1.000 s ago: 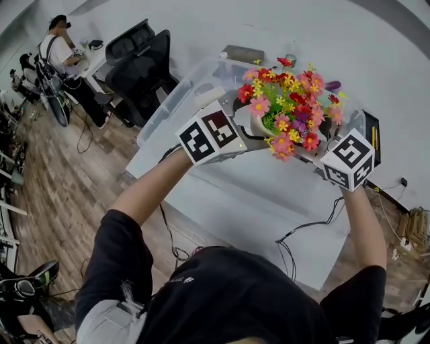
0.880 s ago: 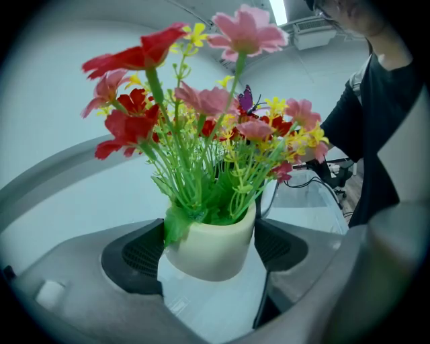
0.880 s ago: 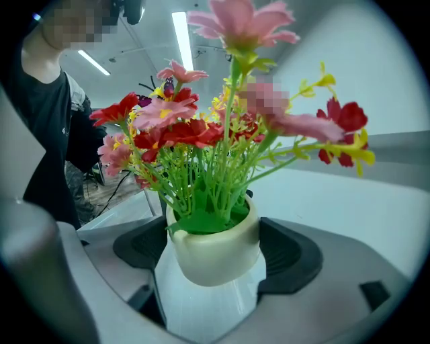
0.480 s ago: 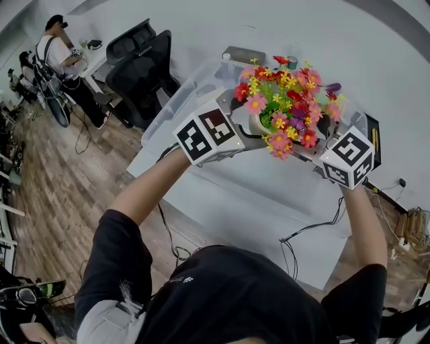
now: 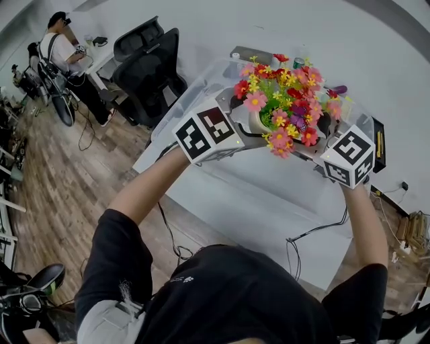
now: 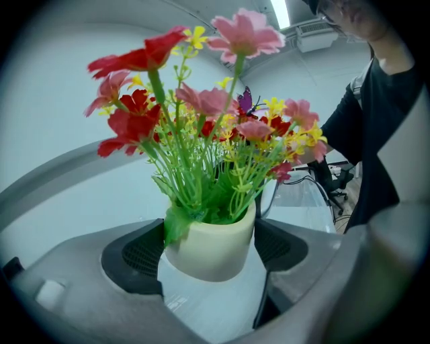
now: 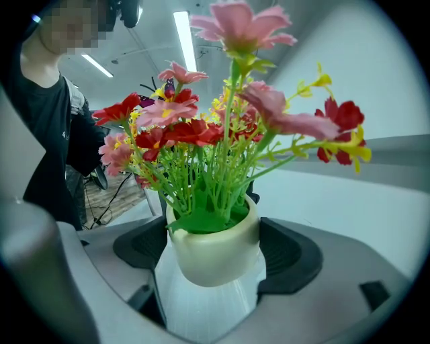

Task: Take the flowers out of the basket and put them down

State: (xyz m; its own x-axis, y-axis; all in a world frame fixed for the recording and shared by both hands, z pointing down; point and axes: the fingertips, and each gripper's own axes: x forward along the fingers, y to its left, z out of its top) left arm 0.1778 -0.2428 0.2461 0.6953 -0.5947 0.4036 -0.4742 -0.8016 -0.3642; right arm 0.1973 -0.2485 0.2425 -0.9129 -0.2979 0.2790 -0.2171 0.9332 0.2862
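Head view: flowers point(image 5: 285, 104) clamped between left gripper point(image 5: 247, 130), right gripper point(image 5: 316, 139) jaws.

We see red, pink and yellow flowers point(image 5: 285, 107) on green stems in a cream pot point(image 6: 211, 247); the counter point(image 5: 248, 201) is white, the far-left chair point(image 5: 144, 67) black.

I see a white table point(image 5: 255, 201) standing on a brown wood-plank floor point(image 5: 60, 175), with black cables point(image 5: 316, 227) trailing over its near edge. A black office chair point(image 5: 151, 67) stands just beyond the table's far left end. Past it, a person point(image 5: 55, 46) sits at a white desk point(image 5: 101, 57). A plain pale wall point(image 5: 201, 20) rises behind, and ceiling strip lights point(image 7: 183, 40) glow overhead.
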